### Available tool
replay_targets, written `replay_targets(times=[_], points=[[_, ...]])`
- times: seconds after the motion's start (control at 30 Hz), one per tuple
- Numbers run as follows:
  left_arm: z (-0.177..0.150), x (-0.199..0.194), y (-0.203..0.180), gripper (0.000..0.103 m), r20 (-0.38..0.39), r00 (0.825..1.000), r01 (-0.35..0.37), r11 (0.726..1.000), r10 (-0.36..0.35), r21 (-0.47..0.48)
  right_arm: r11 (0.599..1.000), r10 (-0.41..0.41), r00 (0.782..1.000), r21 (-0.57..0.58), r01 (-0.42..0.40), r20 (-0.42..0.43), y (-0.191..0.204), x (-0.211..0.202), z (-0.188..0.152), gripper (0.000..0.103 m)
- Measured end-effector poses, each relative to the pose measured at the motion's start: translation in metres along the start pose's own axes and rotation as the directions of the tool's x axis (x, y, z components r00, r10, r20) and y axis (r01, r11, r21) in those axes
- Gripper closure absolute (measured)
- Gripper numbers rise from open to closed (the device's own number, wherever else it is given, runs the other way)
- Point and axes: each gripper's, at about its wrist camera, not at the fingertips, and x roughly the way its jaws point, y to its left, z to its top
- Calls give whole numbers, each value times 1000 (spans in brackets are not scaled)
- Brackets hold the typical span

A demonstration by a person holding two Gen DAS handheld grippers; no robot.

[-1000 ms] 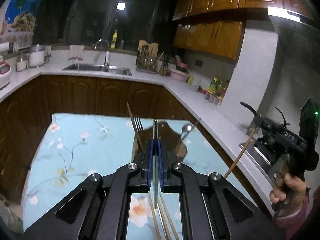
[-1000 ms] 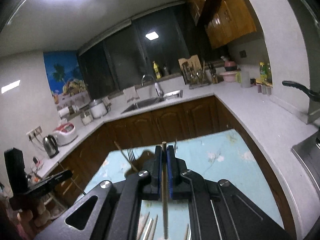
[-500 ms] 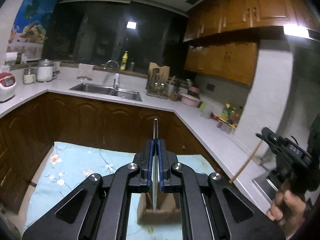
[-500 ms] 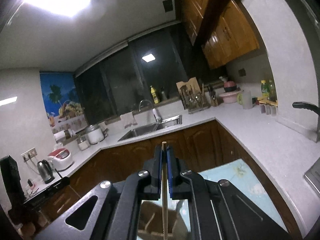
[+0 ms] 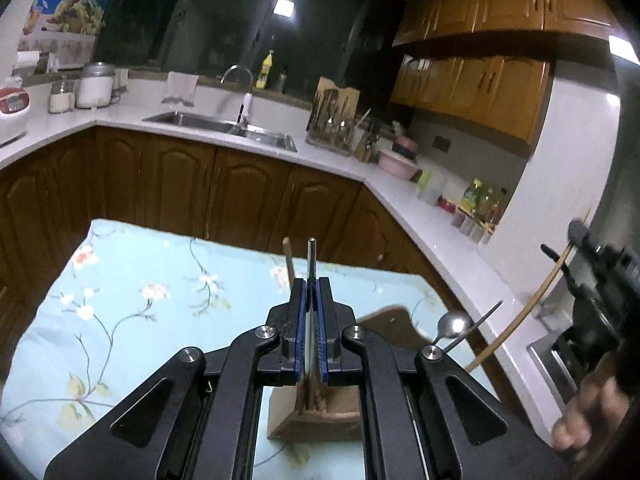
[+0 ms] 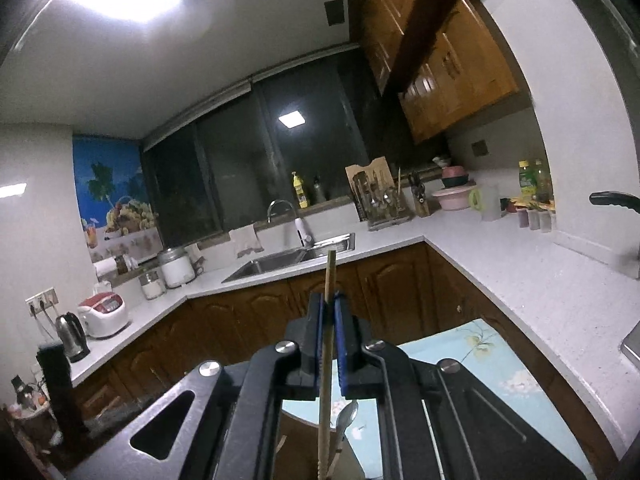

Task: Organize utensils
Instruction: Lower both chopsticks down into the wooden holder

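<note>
- Left tongs: closed tight on a thin metal utensil, held upright; its top end stands above the tips, its lower end hangs toward the wooden holder. Which kind of utensil cannot be told.
- Right tongs: closed on a wooden chopstick, also near upright, lower end pointing into the holder's mouth.
- Wooden holder: stands on the floral-cloth surface near its right edge, under both tongs. Already in it: a spoon, a dark thin handle leaning right, a wooden stick.
- Risk, collision: both tongs hang over the same small opening; lowering together could knock tong against tong, or against the leaning spoon.
- Risk, tipping: the holder sits close to the surface edge; a sideways push from a utensil tip catching the rim could topple it.
- Risk, slip: both pieces are thin and smooth, pinched at one point; either may pivot or slide.
- Risk, early release: dropped from height, a piece could bounce out onto the cloth.
</note>
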Motion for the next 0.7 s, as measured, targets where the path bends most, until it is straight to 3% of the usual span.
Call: replay_targets(times=[0.17, 0.47, 0.7], points=[[-7, 6, 2, 99, -23, 1000, 4, 1000, -4, 3, 1000, 4, 1000, 19, -4, 2, -3, 9, 0, 98], [-13, 10, 1, 99, -32, 999, 19, 1000, -19, 8, 997, 4, 995, 71, 3, -98, -15, 29, -50, 98], [-12, 11, 0, 98, -43, 999, 8, 1000, -7, 19, 998, 18, 975, 69, -3, -223, -19, 45, -74, 97]])
